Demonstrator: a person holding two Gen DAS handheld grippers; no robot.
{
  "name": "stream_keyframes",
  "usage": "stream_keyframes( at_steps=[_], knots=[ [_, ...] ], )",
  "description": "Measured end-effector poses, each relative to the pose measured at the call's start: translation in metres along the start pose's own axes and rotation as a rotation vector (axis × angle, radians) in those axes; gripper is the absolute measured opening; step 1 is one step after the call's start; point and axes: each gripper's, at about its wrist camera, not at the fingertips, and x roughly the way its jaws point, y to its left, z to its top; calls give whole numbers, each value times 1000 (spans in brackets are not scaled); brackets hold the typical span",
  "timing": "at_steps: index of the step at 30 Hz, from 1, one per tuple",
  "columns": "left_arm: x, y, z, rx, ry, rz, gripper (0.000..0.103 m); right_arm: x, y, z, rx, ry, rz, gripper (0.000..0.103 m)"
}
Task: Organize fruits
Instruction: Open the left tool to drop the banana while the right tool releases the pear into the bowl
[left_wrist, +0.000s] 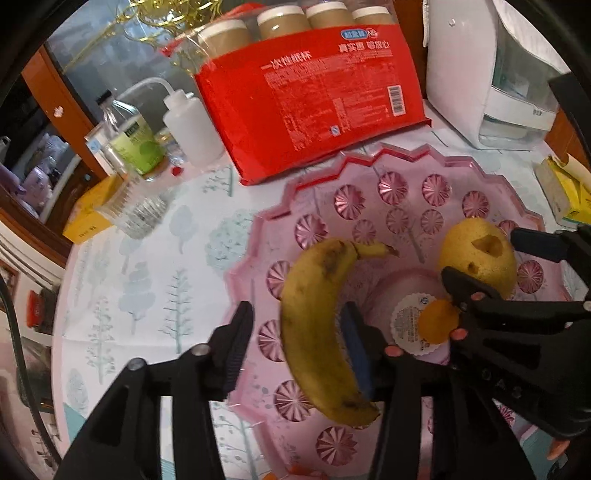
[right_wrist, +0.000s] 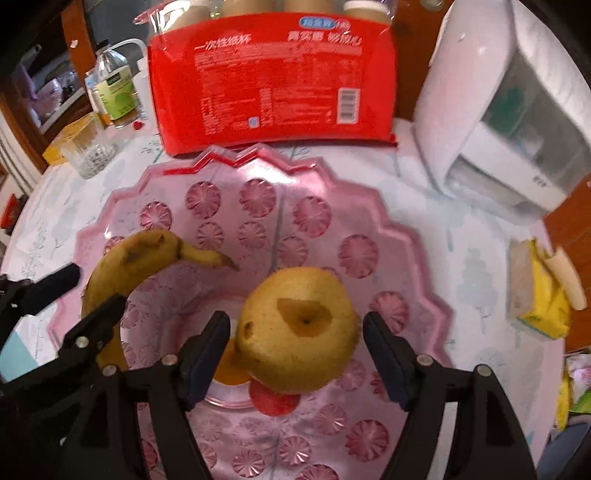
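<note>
The left gripper (left_wrist: 295, 347) stood wide, the banana (left_wrist: 317, 332) lying between its fingers against the right one, over the pink scalloped fruit tray (left_wrist: 369, 162). The right gripper (right_wrist: 295, 354) was likewise spread, the yellow pear (right_wrist: 299, 332) between its fingers and apart from both. An orange fruit (right_wrist: 227, 367) lay below the pear. The red paper-cup pack (right_wrist: 273, 77) stood ahead, beyond the tray.

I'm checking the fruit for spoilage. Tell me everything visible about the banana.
The banana is a single curved yellow fruit, its peel marked with brown-black bruises near the stem and the lower tip. The short stem points toward the pear, without touching it. It lies in the pink plastic tray, between the fingers of the open left claw; the right-hand finger is close against it, though contact is unclear.
</note>
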Motion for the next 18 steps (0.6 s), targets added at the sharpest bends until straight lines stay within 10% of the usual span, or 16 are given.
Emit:
stream_keyframes(
  at_steps=[6,18],
  knots=[
    [-15,10,-1,-6,-33,30,85,-10,-11,-4,43,-4,25,75],
    [-55,25,-17,-11,-67,13,85,-56,-7,-15,50,-132,75,75]
  ],
)
